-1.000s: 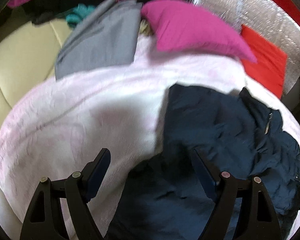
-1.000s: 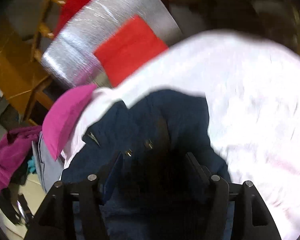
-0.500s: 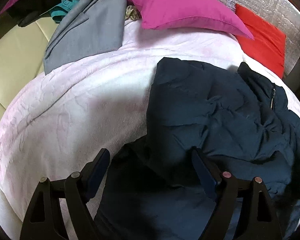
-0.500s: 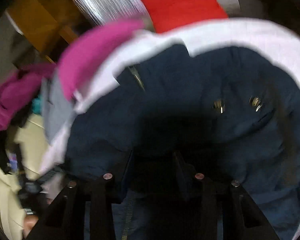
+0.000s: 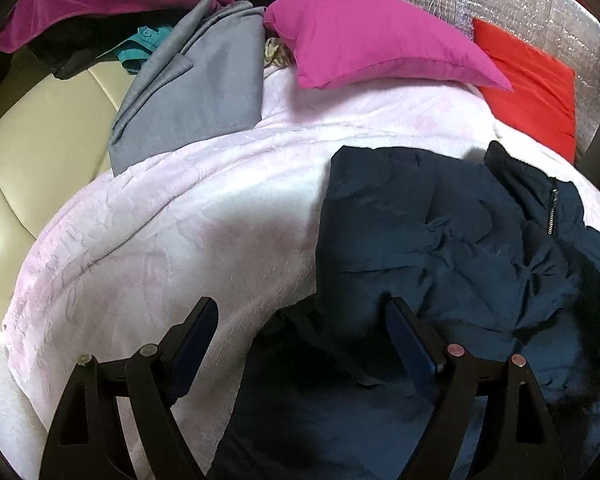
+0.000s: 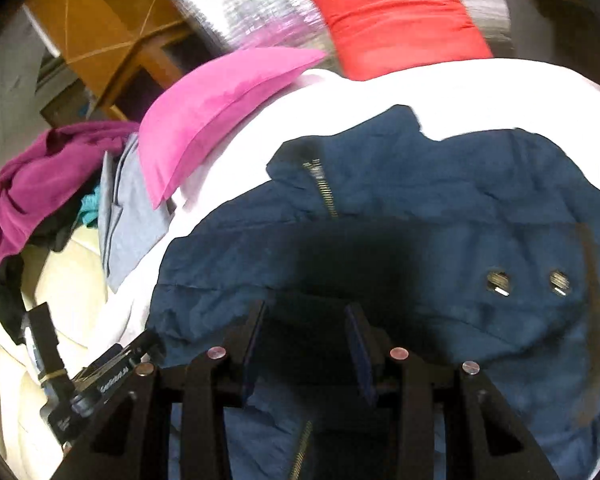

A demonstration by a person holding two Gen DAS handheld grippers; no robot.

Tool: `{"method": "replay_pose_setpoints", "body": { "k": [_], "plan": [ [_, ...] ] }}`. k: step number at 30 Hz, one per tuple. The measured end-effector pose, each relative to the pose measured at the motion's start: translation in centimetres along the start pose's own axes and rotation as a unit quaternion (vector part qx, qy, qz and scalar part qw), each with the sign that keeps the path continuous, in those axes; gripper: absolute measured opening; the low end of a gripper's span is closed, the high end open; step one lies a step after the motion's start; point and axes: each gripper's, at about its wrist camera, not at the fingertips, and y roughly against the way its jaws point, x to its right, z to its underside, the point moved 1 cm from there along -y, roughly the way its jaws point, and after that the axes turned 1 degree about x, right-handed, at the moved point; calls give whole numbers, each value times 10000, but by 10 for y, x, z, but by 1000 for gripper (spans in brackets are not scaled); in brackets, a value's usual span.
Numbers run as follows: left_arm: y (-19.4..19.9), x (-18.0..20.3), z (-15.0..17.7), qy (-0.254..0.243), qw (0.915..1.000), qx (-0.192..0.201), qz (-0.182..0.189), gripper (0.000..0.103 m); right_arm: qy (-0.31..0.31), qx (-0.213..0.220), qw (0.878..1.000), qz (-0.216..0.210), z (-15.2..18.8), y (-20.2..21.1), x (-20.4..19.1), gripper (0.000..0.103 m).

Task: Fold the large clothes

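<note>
Both grippers are hanging over a navy jacket (image 5: 440,240) that is lying crumpled on a pale pink blanket (image 5: 180,240). My left gripper (image 5: 300,328) is standing with its jaws spread wide, nothing pinched, straddling the jacket's near left edge where it meets the blanket. My right gripper (image 6: 306,320) is sitting half-closed over a dark, shadowed fold of the jacket; I cannot tell whether its pads are pressing cloth. A zipper (image 6: 324,188) is running down from the collar, and two metal snaps (image 6: 498,282) are glinting to the right. Beyond the jacket, a magenta pillow (image 5: 372,40), a red cushion (image 5: 532,84) and grey folded clothes (image 5: 196,80) are resting along the far edge.
</note>
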Motion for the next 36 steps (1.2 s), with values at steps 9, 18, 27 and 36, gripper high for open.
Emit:
{"method": "replay_pose_setpoints", "body": {
  "k": [9, 18, 27, 36],
  "plan": [
    [-14, 2, 4, -51, 9996, -293, 16, 86, -31, -452, 9989, 141, -6, -32, 4, 44],
    [-7, -3, 5, -35, 9998, -207, -11, 86, -701, 744, 9947, -94, 5, 99, 81, 52],
    [-15, 4, 13, -348, 9988, -281, -210, 87, -1263, -40, 9906, 520, 40, 61, 132, 35],
    [-2, 9, 15, -534, 9977, -82, -398, 87, -363, 330, 9986, 213, 15, 72, 63, 37]
  ]
}}
